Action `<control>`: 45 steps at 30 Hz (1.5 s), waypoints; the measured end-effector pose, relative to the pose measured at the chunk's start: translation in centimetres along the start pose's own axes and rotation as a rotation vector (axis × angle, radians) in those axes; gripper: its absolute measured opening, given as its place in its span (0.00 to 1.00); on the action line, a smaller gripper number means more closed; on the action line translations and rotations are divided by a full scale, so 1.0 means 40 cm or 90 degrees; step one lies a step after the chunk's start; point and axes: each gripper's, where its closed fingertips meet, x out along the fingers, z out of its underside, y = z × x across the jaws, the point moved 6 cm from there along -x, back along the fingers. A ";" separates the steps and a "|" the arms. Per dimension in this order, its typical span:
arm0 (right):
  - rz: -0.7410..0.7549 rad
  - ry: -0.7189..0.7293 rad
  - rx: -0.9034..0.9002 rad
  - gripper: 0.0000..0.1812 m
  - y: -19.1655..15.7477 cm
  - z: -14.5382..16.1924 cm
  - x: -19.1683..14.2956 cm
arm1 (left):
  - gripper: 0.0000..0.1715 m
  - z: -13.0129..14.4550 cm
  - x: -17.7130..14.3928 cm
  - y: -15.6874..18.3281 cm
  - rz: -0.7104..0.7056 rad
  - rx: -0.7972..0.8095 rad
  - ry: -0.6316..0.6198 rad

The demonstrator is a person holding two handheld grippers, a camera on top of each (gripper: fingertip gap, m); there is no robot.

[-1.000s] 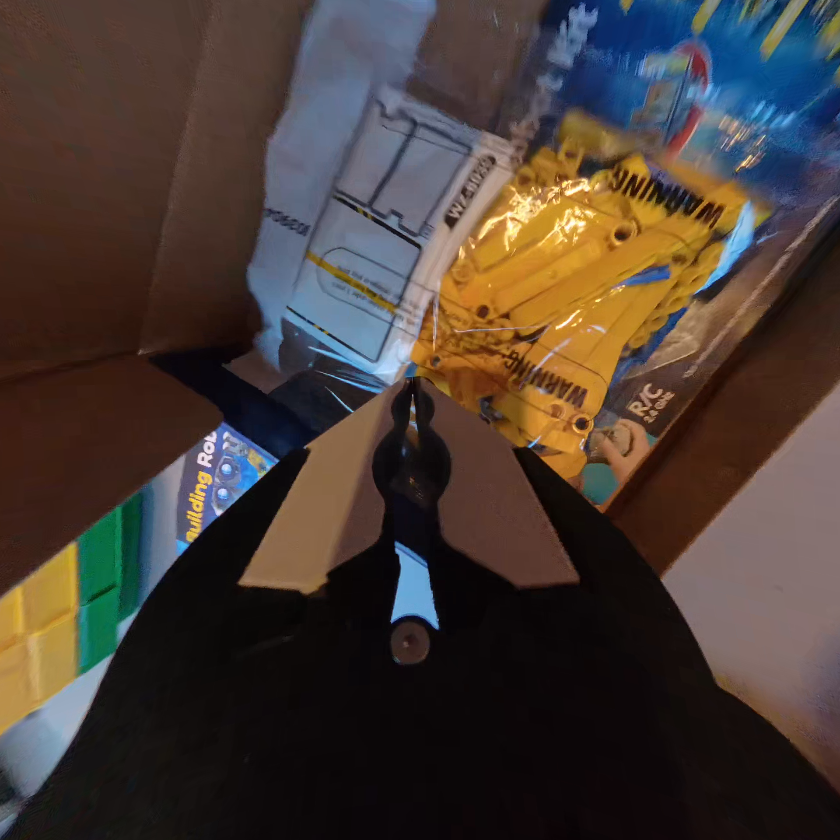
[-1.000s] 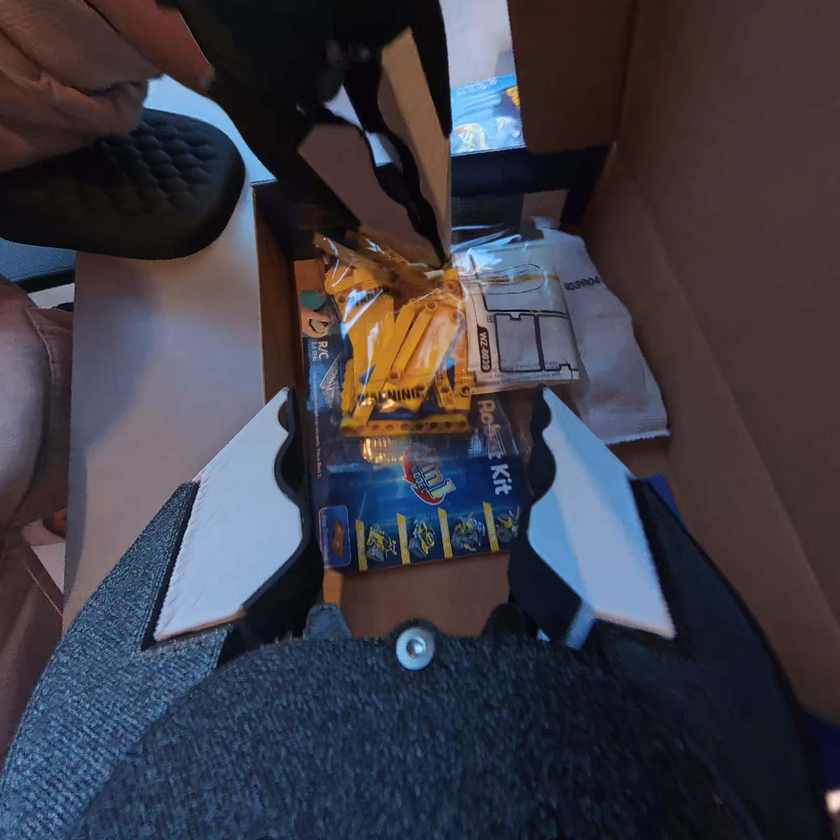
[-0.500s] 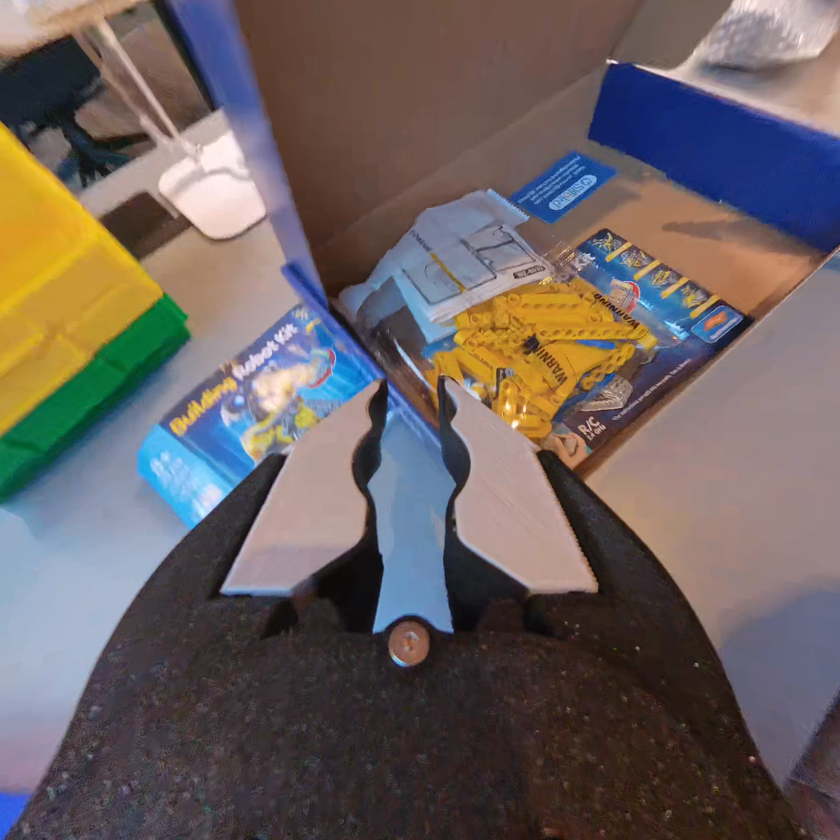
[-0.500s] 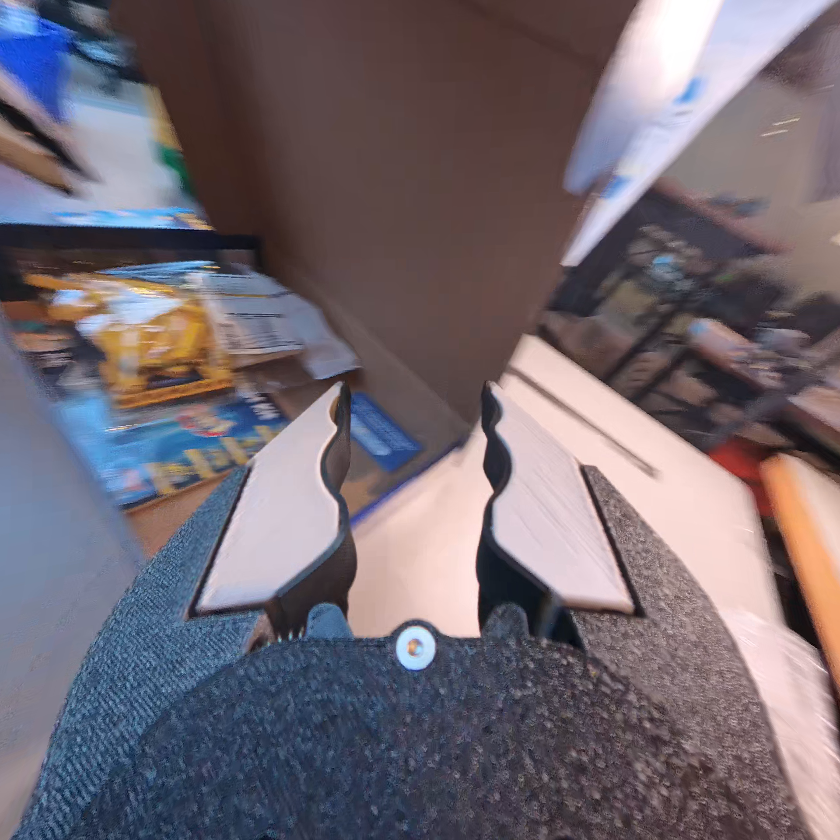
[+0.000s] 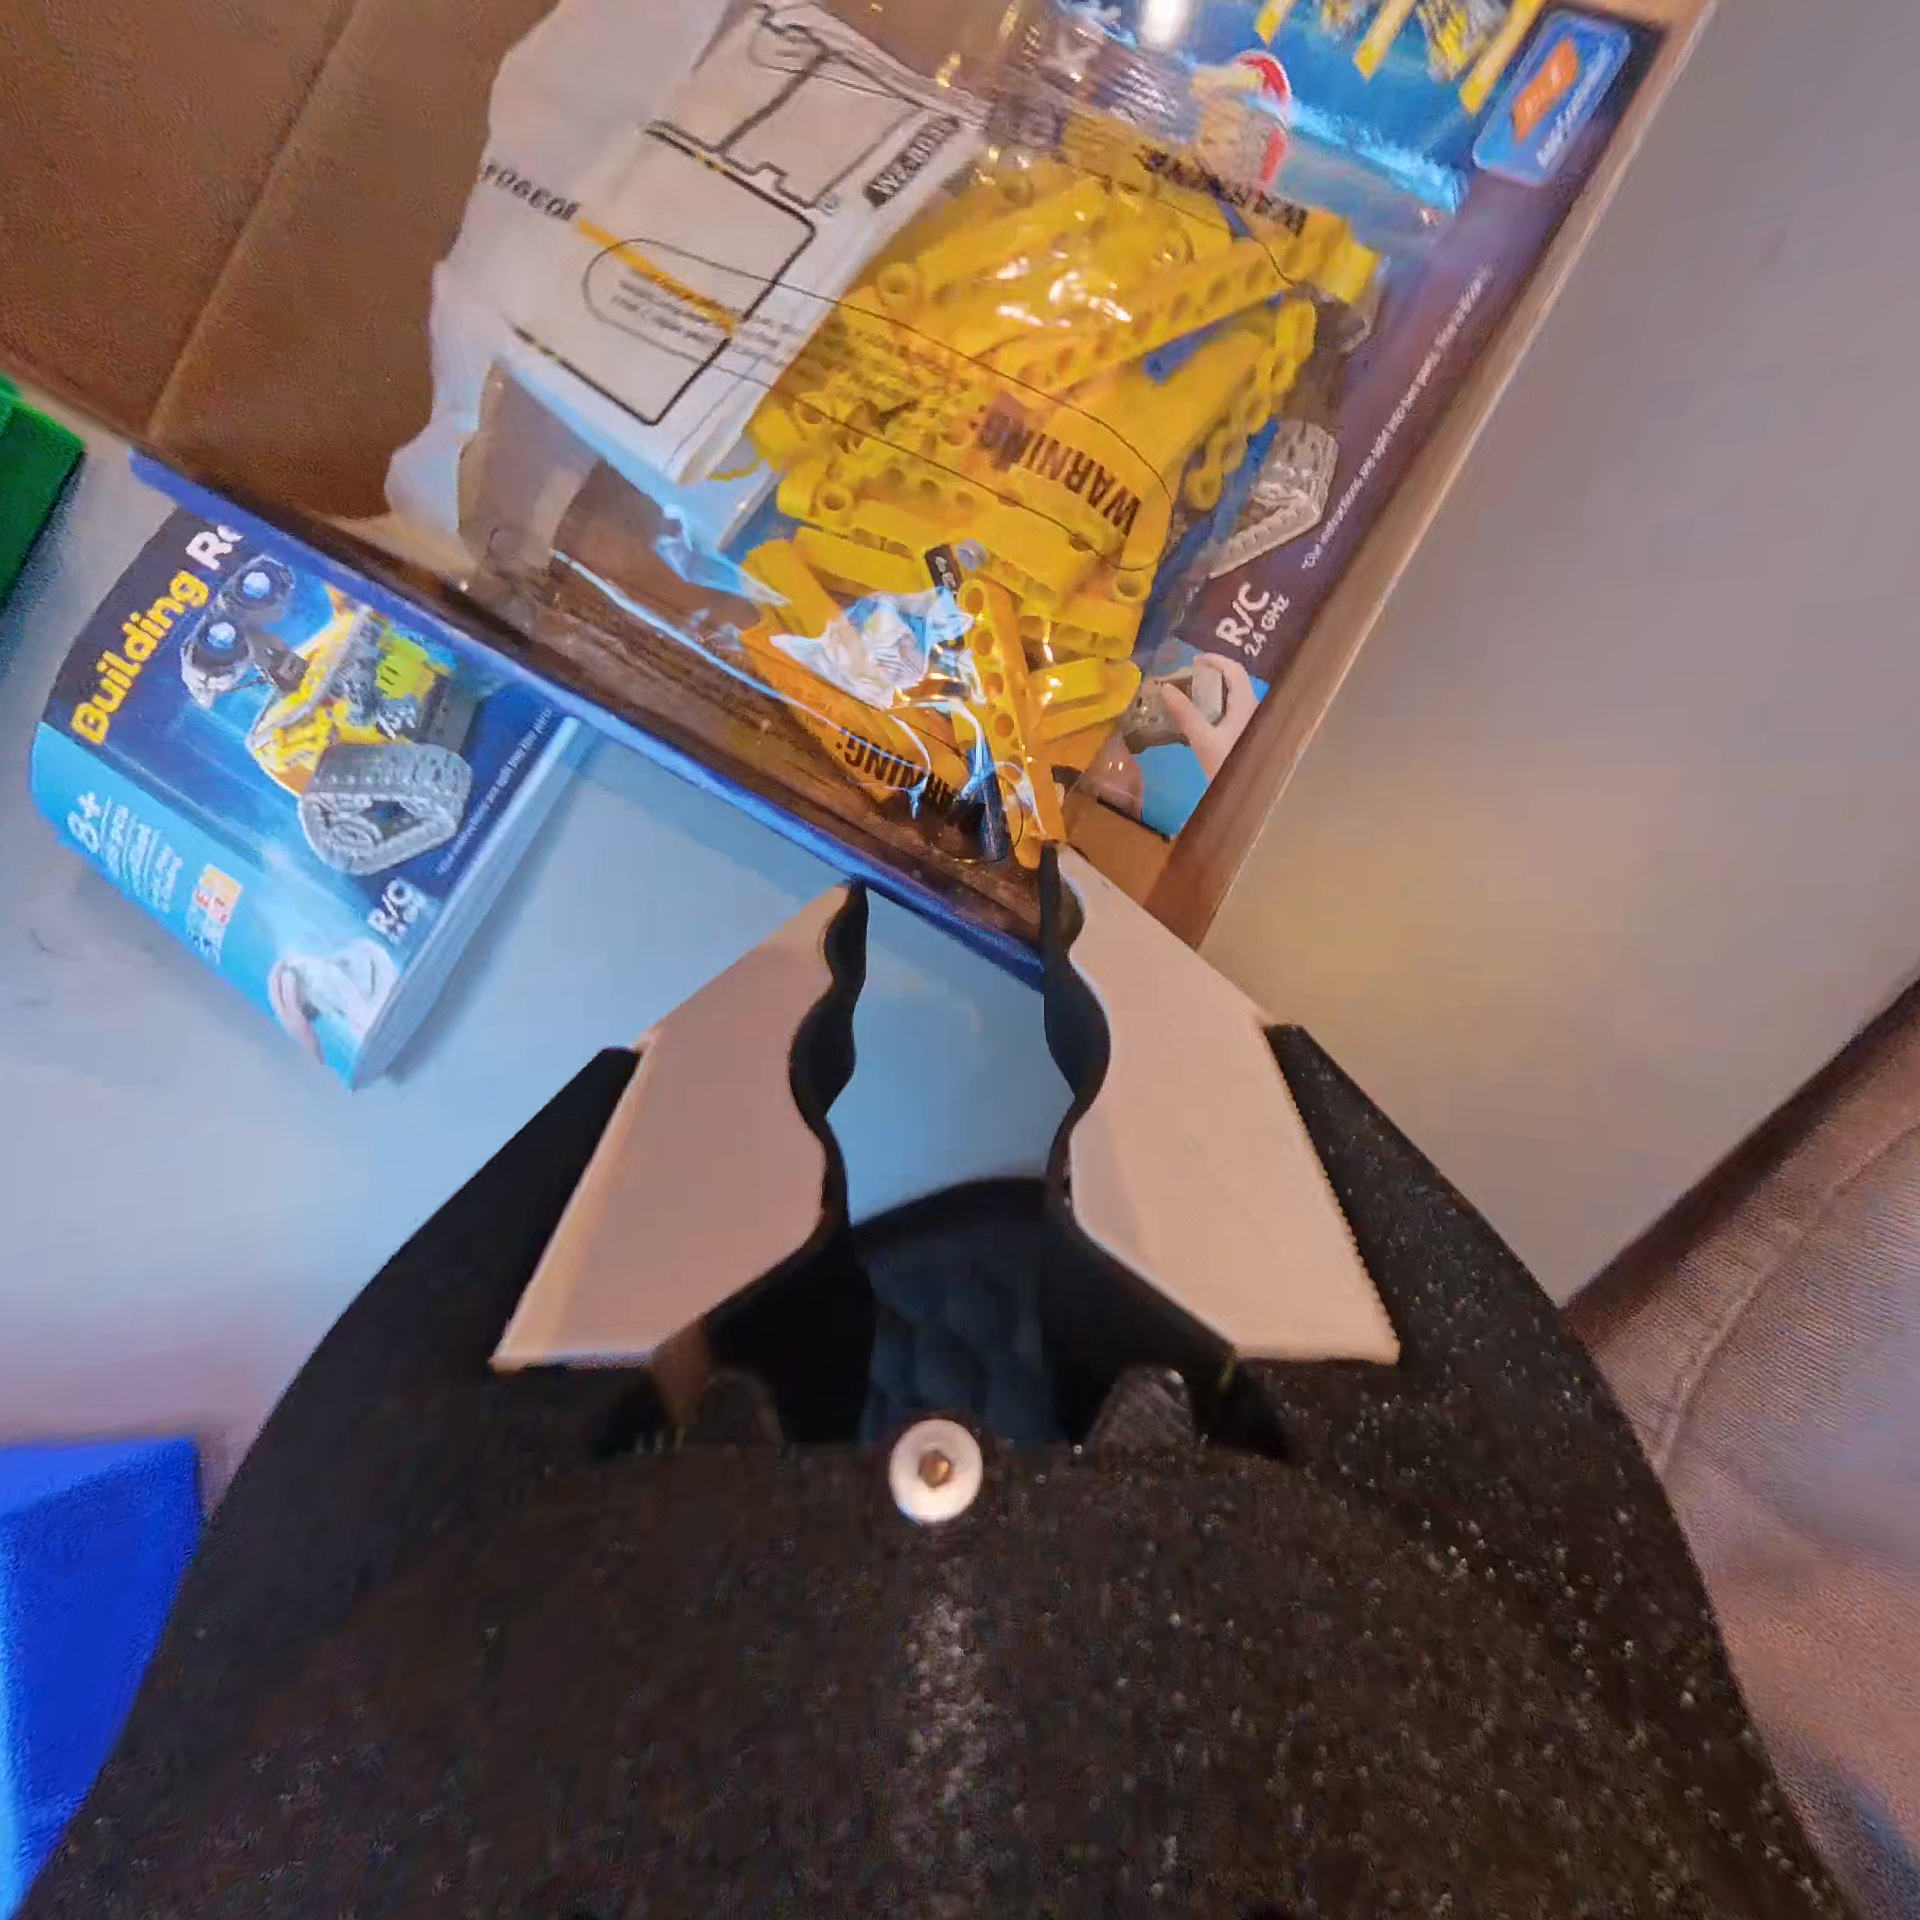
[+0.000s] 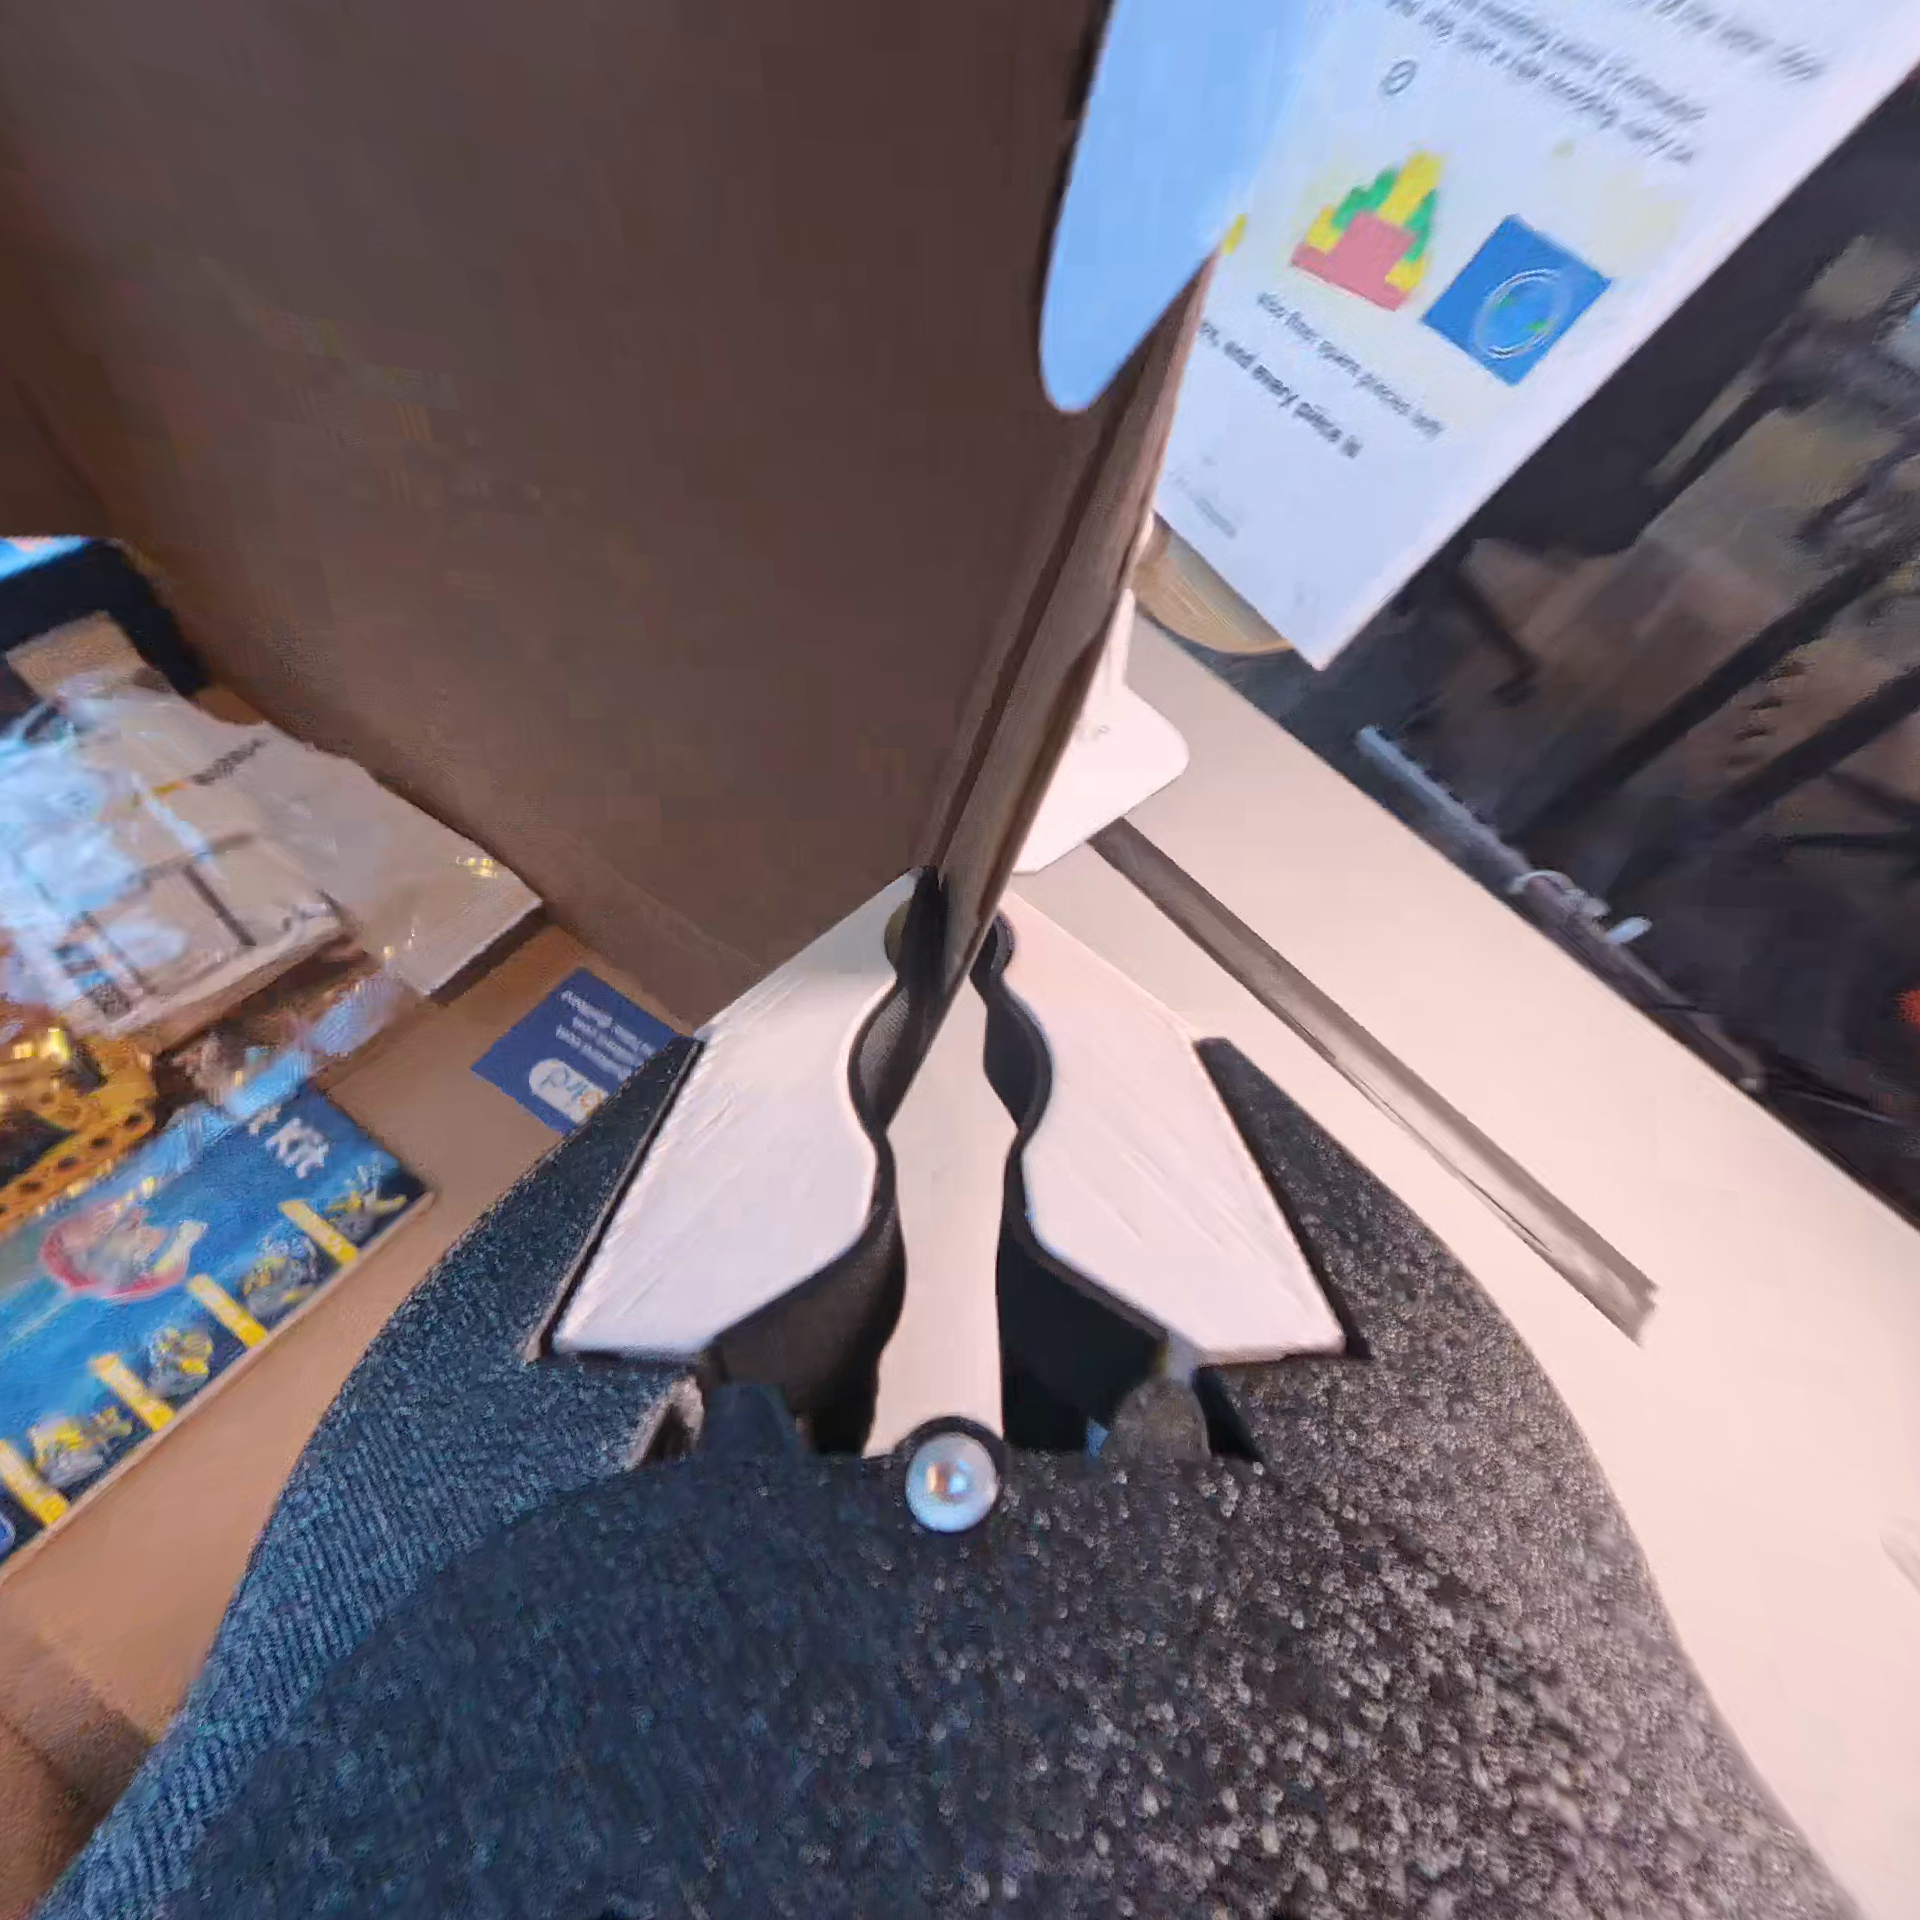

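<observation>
**At the Carton Rim: Jaw Positions**

At the carton's near edge, the left gripper [image 5: 945,899] hovers with jaws parted and empty, just short of the clear bag of yellow parts [image 5: 1039,436] lying inside the cardboard box [image 5: 208,208]. Bare worktop [image 5: 1610,520] lies alongside. The right gripper [image 6: 956,920] has its jaws pinched onto the upright box flap [image 6: 623,416].
</observation>
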 end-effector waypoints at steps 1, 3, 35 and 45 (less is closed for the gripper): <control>-0.027 -0.014 0.023 0.02 0.014 -0.023 0.042 | 0.18 0.004 -0.008 0.019 -0.007 0.004 -0.010; -0.062 -0.074 0.035 0.03 0.034 -0.049 0.130 | 0.18 0.013 -0.024 0.052 -0.011 0.006 -0.027; -0.223 -0.310 0.190 0.02 -0.070 0.059 0.283 | 0.30 -0.116 -0.007 -0.262 -0.079 -0.191 0.235; -0.205 -0.187 0.277 0.01 0.006 0.069 0.253 | 0.17 -0.238 0.033 -0.332 -0.118 -0.136 0.305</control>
